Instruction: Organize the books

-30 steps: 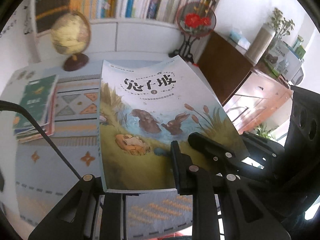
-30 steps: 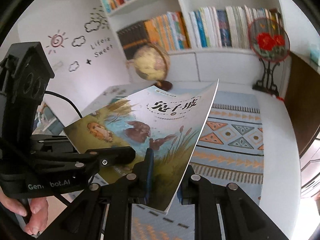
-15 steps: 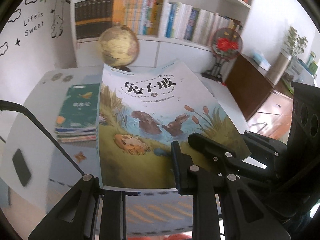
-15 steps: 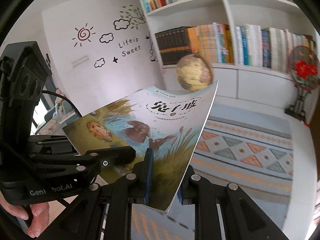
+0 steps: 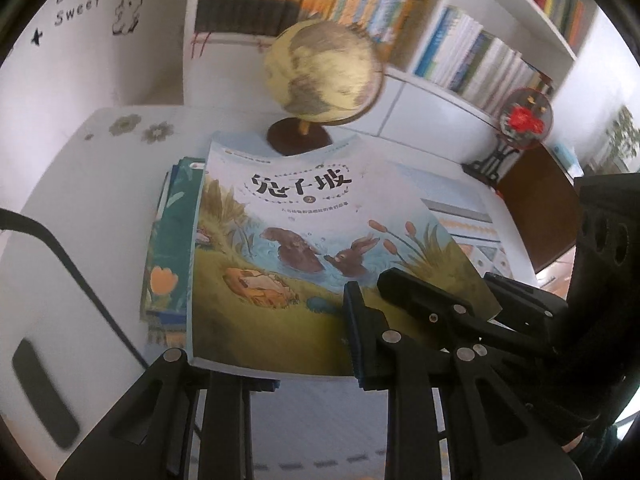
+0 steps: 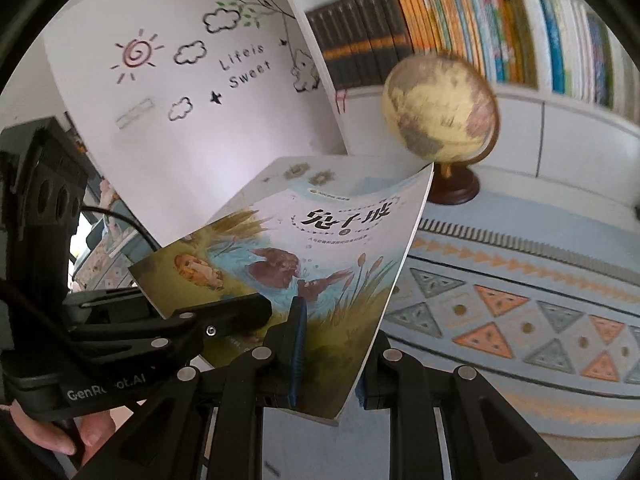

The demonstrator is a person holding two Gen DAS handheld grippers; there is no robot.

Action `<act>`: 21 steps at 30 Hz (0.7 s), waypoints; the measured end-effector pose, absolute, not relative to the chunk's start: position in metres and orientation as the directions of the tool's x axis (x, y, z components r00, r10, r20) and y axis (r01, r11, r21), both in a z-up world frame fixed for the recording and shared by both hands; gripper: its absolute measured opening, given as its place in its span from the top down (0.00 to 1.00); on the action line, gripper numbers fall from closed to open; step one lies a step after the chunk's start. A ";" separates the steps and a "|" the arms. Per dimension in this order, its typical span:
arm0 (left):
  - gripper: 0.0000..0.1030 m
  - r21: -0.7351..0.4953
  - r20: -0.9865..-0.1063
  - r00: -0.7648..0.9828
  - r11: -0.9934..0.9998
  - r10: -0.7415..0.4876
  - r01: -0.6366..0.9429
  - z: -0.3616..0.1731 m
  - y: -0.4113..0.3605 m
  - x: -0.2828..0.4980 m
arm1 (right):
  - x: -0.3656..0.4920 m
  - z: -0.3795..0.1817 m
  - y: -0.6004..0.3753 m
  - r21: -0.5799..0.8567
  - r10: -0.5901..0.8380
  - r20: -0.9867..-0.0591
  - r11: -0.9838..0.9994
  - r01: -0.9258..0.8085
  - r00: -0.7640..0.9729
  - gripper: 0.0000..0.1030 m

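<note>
Glossy picture book (image 5: 304, 248) with rabbits on the cover was pinched along its near edge by both my grippers and held clear of the white table (image 5: 80, 208). Left gripper (image 5: 276, 360) clamped the lower edge, jaws nearly together with the cover between them. Under the book's left side lay a stack of books (image 5: 168, 248) with a green cover on top, partly hidden by it. Beyond stood a globe (image 5: 320, 68). Right gripper (image 6: 332, 356) gripped the lower right edge the same way. Bookshelves (image 6: 460, 28) filled the back wall. Patterned mat (image 6: 520, 312) lay at far right.
</note>
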State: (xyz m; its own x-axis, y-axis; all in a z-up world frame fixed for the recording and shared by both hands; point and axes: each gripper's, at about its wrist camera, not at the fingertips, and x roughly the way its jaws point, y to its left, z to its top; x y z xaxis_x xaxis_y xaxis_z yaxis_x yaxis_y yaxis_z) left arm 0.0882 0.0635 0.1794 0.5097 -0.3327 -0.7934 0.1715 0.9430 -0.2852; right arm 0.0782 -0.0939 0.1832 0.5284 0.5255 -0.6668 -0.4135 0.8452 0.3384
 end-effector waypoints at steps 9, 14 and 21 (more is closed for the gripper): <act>0.77 -0.384 -0.772 0.493 0.912 -0.401 0.141 0.127 0.119 0.158 | 0.157 0.142 -0.040 0.344 0.497 -0.706 0.863 -0.370 0.504 0.81; 0.75 -0.418 -0.772 0.480 0.902 -0.417 0.110 0.106 0.134 0.159 | 0.168 0.122 -0.029 0.378 0.512 -0.723 0.855 -0.355 0.464 0.80; 0.66 -0.468 -0.810 0.395 0.884 -0.433 0.009 0.073 0.153 0.148 | 0.167 0.094 -0.023 0.418 0.522 -0.766 0.848 -0.327 0.375 0.80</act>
State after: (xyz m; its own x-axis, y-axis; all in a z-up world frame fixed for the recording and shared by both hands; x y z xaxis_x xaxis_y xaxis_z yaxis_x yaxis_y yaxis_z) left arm 0.1479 0.1528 0.0729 0.3953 -0.4333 -0.8100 0.0094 0.8836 -0.4681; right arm 0.1672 -0.0231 0.0943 0.3752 0.5225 -0.7657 -0.3270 0.8475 0.4181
